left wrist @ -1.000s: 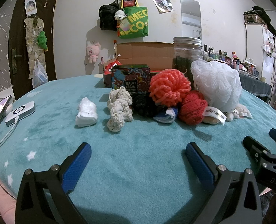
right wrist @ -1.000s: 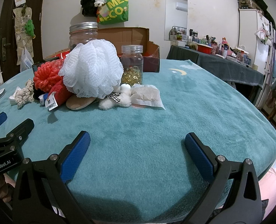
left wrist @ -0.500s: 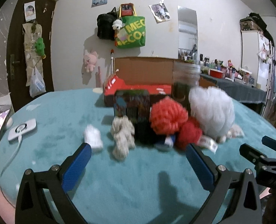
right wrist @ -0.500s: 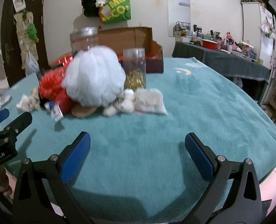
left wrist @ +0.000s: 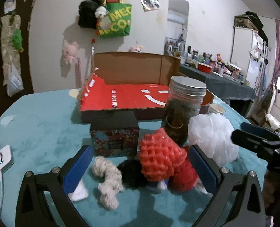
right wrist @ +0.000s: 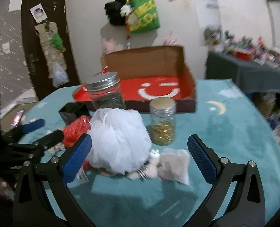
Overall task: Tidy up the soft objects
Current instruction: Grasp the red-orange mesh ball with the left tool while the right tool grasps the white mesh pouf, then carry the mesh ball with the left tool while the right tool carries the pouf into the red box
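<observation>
Teal fleece covered the worktop, and the soft things were heaped near its middle, in front of an open cardboard box with a red lining. From the left wrist view, a coral pouf was seen resting against a red yarn ball, with a black ball and a cream knotted cord to their left and a small white piece beyond that. The left hand-held gripper was held wide open over these, gripping nothing. The right hand-held gripper was likewise spread open and empty, with a white pouf and a pale pouch between its fingers.

Trouble was judged likely from the hard things crowded in. A tall jar stood close behind both poufs, a small jar just beside the white one, and a printed tin behind the cord. A jar could be tipped if a finger were pushed too deep. Because the pieces lay touching, a neighbour could be dragged along with whichever was lifted. Mesh could slip from a shallow pinch. The two tools were close together and could be knocked against each other.
</observation>
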### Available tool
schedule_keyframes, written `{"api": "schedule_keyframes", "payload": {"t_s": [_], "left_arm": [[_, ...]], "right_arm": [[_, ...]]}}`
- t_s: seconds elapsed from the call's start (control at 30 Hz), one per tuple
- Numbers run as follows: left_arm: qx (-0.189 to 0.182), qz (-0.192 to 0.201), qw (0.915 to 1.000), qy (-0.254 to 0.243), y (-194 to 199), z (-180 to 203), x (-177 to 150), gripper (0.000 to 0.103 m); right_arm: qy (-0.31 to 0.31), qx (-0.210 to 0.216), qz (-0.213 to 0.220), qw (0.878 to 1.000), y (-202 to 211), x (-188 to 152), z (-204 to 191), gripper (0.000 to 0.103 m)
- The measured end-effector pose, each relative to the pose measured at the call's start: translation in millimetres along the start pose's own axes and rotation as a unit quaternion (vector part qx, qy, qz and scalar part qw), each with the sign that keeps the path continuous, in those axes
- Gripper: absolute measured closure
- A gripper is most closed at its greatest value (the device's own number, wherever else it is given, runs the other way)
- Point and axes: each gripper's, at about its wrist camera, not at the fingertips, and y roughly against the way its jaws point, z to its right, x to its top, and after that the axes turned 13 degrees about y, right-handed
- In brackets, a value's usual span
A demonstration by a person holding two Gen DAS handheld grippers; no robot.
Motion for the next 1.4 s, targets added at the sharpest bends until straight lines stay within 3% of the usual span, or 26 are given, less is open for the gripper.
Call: {"api": "schedule_keyframes", "payload": {"t_s": [0.13,0.23,0.3,0.37,0.4,0.43,0.57,0.67,1.07,1.4], "left_arm": [[0.000,-0.030,0.9990,-0.032,-14.4,5.6,2.6,0.008],[-0.021,-0.058,0.9970,-0.047,-22.8,9.2,-0.9,0.013],[-0.034,-0.065,0.9962,-0.047,-23.3,9.4,-1.8,0.021],[-0.049,-0.073,0.9947,-0.054,-23.0,11.4,-3.8,0.040],[-0.063,-0.082,0.9930,-0.056,-22.5,11.9,-5.9,0.049],[-0.068,-0.086,0.9924,-0.055,-23.4,12.8,-6.2,0.050],[-0.078,-0.084,0.9926,-0.038,-16.6,8.8,-8.7,0.059],[-0.077,-0.079,0.9933,-0.033,-11.9,7.9,-6.9,0.063],[-0.076,-0.045,0.9955,-0.036,15.5,6.1,7.4,0.065],[-0.080,-0.014,0.9957,-0.045,33.3,4.0,24.5,0.065]], "right_arm": [[-0.017,0.065,-0.034,0.997,-28.7,8.3,14.8,0.000],[-0.033,0.111,-0.056,0.992,-44.8,8.5,21.2,0.003],[-0.040,0.142,-0.070,0.987,-53.4,6.6,22.3,0.010],[-0.041,0.168,-0.079,0.982,-58.4,2.7,19.5,0.037],[-0.046,0.188,-0.080,0.978,-59.3,1.2,18.8,0.040],[-0.050,0.200,-0.079,0.975,-58.9,0.1,16.5,0.045],[-0.055,0.197,-0.055,0.977,-46.1,-2.4,16.2,0.064],[-0.058,0.180,-0.042,0.981,-36.0,-3.7,15.3,0.069],[-0.023,0.106,0.012,0.994,15.2,7.7,0.9,0.070],[-0.022,0.086,0.032,0.996,35.0,17.0,5.2,0.070]]}}
